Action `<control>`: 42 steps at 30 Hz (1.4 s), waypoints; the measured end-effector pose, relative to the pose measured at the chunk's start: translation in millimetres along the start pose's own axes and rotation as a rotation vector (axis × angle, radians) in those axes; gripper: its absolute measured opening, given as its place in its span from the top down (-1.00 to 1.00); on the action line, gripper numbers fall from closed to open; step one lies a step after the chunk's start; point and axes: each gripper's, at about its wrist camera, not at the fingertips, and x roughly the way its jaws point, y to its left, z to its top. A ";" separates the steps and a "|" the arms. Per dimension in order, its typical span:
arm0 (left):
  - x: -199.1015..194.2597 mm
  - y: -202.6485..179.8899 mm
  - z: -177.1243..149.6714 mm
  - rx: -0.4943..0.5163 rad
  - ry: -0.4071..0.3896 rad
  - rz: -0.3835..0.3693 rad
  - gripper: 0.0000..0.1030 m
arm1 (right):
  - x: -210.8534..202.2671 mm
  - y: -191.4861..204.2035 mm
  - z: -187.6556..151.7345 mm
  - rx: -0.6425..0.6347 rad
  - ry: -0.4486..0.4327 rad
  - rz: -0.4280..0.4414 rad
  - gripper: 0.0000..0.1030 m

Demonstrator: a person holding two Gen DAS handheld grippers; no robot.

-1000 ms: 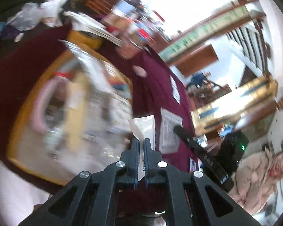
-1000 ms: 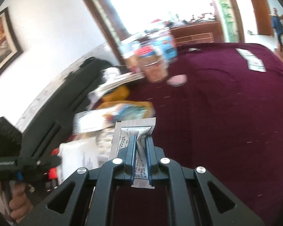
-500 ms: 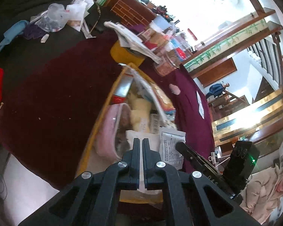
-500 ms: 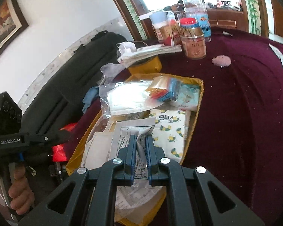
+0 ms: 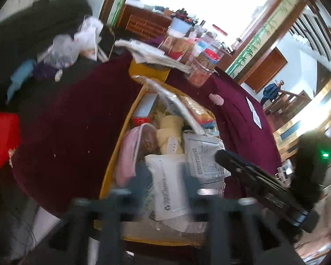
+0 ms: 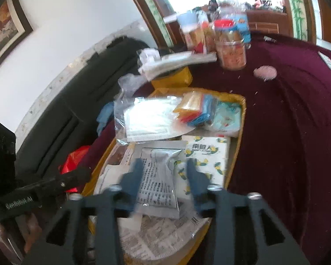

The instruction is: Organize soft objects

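Observation:
A yellow tray [image 5: 112, 165] [image 6: 242, 114] full of soft packets sits on the maroon tablecloth. My left gripper [image 5: 164, 176] hovers over its near end, jaws opening, blurred; a white packet [image 5: 170, 187] lies between the fingers, no longer pinched. My right gripper [image 6: 163, 172] is over the same tray, jaws opening too; a silver printed sachet [image 6: 158, 181] rests between its fingers on the pile, pads apart from it. In the left wrist view the right gripper's black body [image 5: 253, 176] reaches in from the right.
Jars and snack boxes [image 6: 229, 44] crowd the far table edge beside a stack of papers [image 6: 178, 61]. A small pink pad [image 6: 264, 72] lies on the cloth. A dark sofa [image 6: 77, 101] with a red bag [image 6: 75, 161] flanks the table.
Both grippers went from shut on their packets to open, and the packets now lie on the pile in the tray. Both swung over the tray a second ago, then held still.

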 end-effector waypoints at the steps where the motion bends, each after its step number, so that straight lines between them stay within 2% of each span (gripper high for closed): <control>1: 0.1 -8.7 -3.1 0.035 -0.013 0.026 -0.50 | -7.0 0.4 -1.7 -0.008 -0.018 -0.002 -0.08; 4: -2.2 -20.6 -8.7 0.081 -0.071 0.062 -0.58 | -31.9 0.1 -13.5 -0.032 -0.052 -0.004 -0.17; 7: -9.9 -37.7 -16.7 0.141 -0.162 0.142 -0.87 | -45.7 -3.9 -31.6 -0.038 -0.051 -0.056 -0.25; 11: -7.4 -65.0 -29.0 0.298 -0.235 0.287 -0.91 | -58.2 -3.7 -50.9 -0.037 -0.048 -0.053 -0.30; 14: -1.7 -76.3 -34.0 0.346 -0.217 0.366 -0.91 | -60.8 1.8 -55.0 -0.056 -0.035 -0.050 -0.33; 18: -3.7 -84.8 -37.5 0.380 -0.233 0.397 -0.95 | -60.5 8.9 -55.4 -0.072 -0.025 -0.072 -0.44; 30: -1.9 -84.4 -38.9 0.383 -0.216 0.421 -0.95 | -42.6 15.9 -55.6 -0.059 0.034 -0.067 -0.46; 42: 0.4 -75.5 -34.7 0.361 -0.208 0.414 -0.95 | -43.3 30.6 -59.7 -0.102 0.022 -0.082 -0.46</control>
